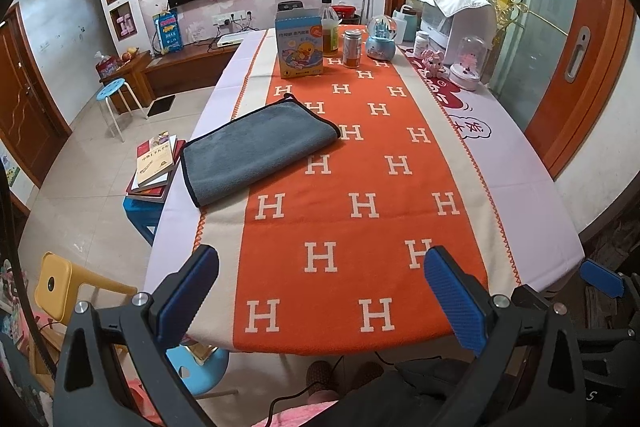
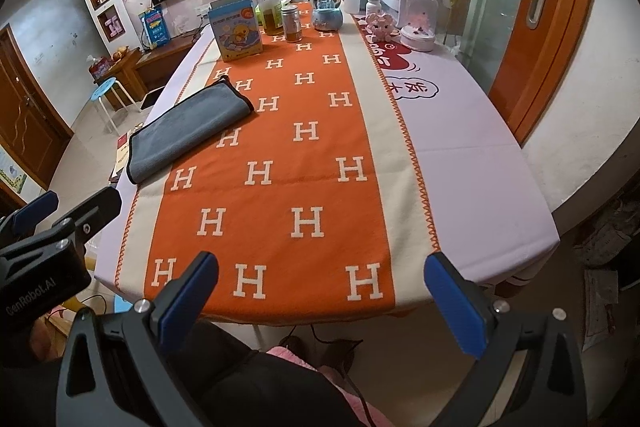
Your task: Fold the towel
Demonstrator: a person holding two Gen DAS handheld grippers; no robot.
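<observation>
A grey towel (image 1: 256, 153) with dark trim lies folded in a flat rectangle on the left half of the table, partly on the orange H-pattern runner (image 1: 360, 187). It also shows in the right wrist view (image 2: 188, 131). My left gripper (image 1: 322, 291) is open and empty, held back over the table's near edge, well short of the towel. My right gripper (image 2: 320, 291) is open and empty, also over the near edge. The left gripper shows at the left of the right wrist view (image 2: 60, 215).
At the table's far end stand a blue duck box (image 1: 299, 45), a bottle (image 1: 330, 29), a jar (image 1: 352, 49), a snow globe (image 1: 382, 39), a glass dome (image 1: 472, 61) and a white appliance (image 1: 456, 15). Books (image 1: 154, 167) sit on a stool left of the table.
</observation>
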